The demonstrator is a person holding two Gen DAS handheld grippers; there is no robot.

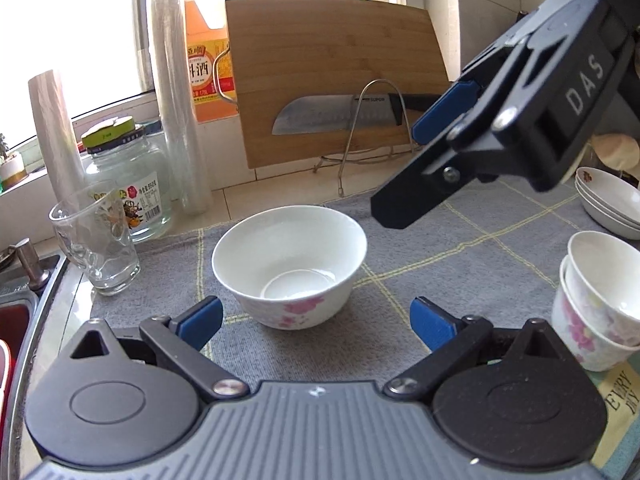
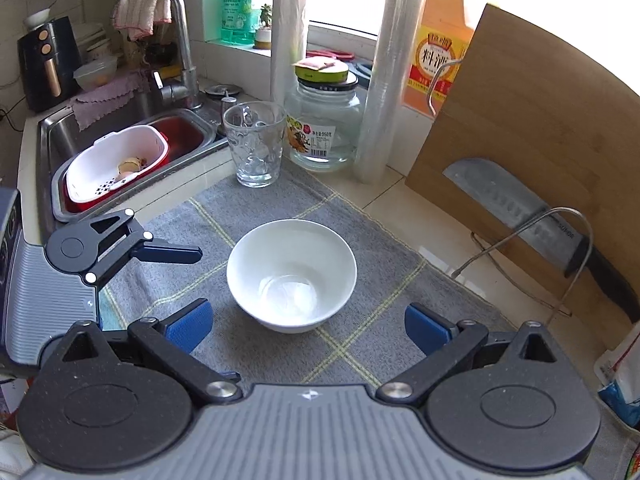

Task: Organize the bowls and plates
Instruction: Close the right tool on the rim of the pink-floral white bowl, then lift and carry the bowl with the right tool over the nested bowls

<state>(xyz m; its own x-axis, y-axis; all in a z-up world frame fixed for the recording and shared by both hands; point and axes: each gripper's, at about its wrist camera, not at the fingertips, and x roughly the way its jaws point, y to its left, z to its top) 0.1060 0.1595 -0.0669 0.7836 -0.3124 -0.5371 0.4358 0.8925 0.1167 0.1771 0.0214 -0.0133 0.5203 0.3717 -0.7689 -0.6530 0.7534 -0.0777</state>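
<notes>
A white bowl (image 1: 290, 264) (image 2: 292, 276) with pink flowers on its side stands upright and empty on a grey checked cloth (image 1: 460, 248) (image 2: 372, 280). My left gripper (image 1: 316, 322) is open, its blue pads on either side of the bowl's near wall and clear of it. My right gripper (image 2: 308, 328) is open too, just short of the bowl; in the left wrist view the right gripper (image 1: 396, 166) hangs above the cloth beyond the bowl's right side. The left gripper's finger (image 2: 168, 254) shows left of the bowl. Nested floral bowls (image 1: 596, 304) and stacked shallow dishes (image 1: 608, 200) stand at the right.
A drinking glass (image 1: 96, 240) (image 2: 254, 144), a glass jar (image 1: 132, 184) and two film rolls (image 2: 380, 80) stand behind the cloth. A cutting board (image 1: 332, 72) with a knife (image 1: 320, 114) leans in a wire rack. The sink (image 2: 60, 140) holds a white basket (image 2: 120, 160).
</notes>
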